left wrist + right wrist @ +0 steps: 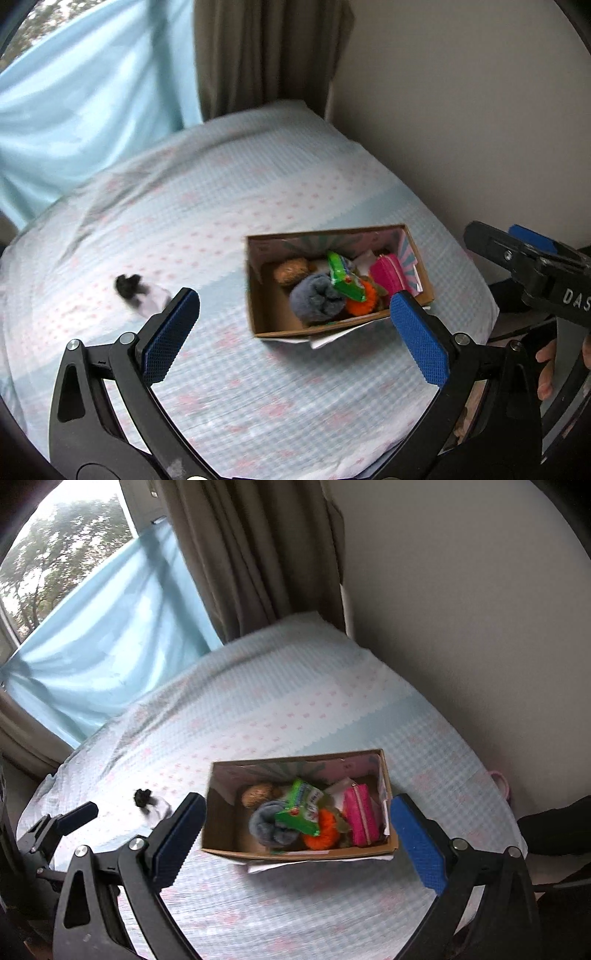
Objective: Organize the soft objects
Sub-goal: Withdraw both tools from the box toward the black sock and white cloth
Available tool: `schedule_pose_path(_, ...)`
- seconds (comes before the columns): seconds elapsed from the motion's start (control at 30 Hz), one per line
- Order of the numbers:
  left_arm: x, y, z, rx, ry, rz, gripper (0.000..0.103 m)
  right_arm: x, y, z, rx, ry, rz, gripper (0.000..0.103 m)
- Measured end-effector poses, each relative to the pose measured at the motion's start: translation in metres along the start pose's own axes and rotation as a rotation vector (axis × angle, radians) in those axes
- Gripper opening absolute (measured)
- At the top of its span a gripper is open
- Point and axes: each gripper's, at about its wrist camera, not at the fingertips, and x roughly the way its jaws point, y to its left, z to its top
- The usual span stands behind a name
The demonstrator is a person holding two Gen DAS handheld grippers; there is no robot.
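An open cardboard box (258, 306) (218, 812) sits on the bed. It holds a grey rolled cloth (317, 299) (269, 825), a brown ball (291, 271) (258, 794), a green packet (343, 277) (301, 806), an orange fuzzy item (364, 301) (323, 834) and a pink pouch (388, 275) (360, 818). A small black-and-white plush (138, 293) (151, 803) lies alone on the sheet, left of the box. My left gripper (291, 332) hangs open and empty above the bed, before the box. My right gripper (295, 834) is open too, its fingers either side of the box, above it.
The bed (240, 387) (295, 709) has a blue checked sheet with pink dots. A wall runs along its right side; brown curtains (251, 554) and a blue drape (110, 627) hang behind. A hand (546, 369) holds the other gripper at far right.
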Motion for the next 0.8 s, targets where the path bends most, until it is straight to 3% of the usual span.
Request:
schedule_pose_path(0.2,-0.053,0.037,-0.014,-0.053,-0.082,0.000,0.103,-0.047,0.040,-0.013,-0.023,-0.083,0.015,0.099)
schedule_pose_path(0.33,-0.083,0.065,-0.027,-0.068,-0.126,0.013,0.103,-0.068,0.070,-0.029,-0.061,-0.130,-0.021,0.099)
schedule_pose_path(0.67,-0.130,0.146,-0.064,-0.095,-0.187,0.058,0.103,-0.079,0.135,-0.068,-0.118,-0.165,-0.017,0.099)
schedule_pose_path(0.8,-0.130,0.186,-0.074,-0.104,-0.171,0.047,0.103,-0.070,0.166,-0.084,-0.127,-0.151,0.006,0.099)
